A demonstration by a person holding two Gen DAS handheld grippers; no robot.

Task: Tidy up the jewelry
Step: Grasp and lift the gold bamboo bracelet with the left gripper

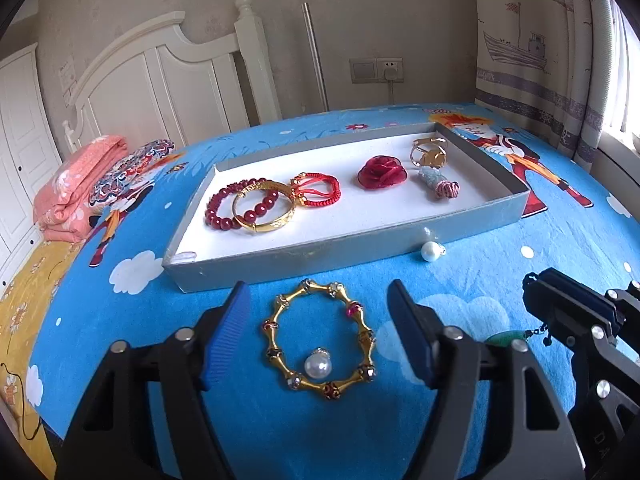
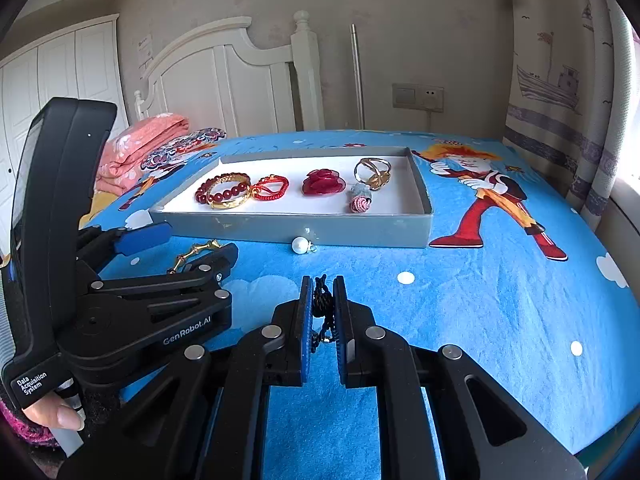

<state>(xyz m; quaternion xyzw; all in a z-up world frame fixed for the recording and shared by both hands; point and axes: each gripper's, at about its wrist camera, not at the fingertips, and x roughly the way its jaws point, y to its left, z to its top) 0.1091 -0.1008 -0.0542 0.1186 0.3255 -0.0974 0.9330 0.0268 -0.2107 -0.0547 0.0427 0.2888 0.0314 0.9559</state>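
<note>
A grey tray (image 1: 320,252) on the blue bedsheet holds red bead and gold bangles (image 1: 256,206), a red cord bracelet (image 1: 316,188), a red flower (image 1: 382,172), a gold ring (image 1: 428,150) and a pink tassel charm (image 1: 440,184). My left gripper (image 1: 320,312) is open, its fingers either side of a gold jewelled bracelet (image 1: 360,320) with a pearl (image 1: 318,366) inside it. A second pearl (image 1: 430,250) lies by the tray's front wall. My right gripper (image 2: 323,292) is shut on the black cord (image 2: 322,300) of a green pendant (image 1: 500,338).
Folded pink and patterned bedding (image 1: 80,184) lies at the left by the white headboard (image 1: 168,80). A curtain (image 1: 552,60) hangs at the right. The tray also shows in the right wrist view (image 2: 304,228), with the left gripper's body (image 2: 132,312) at left.
</note>
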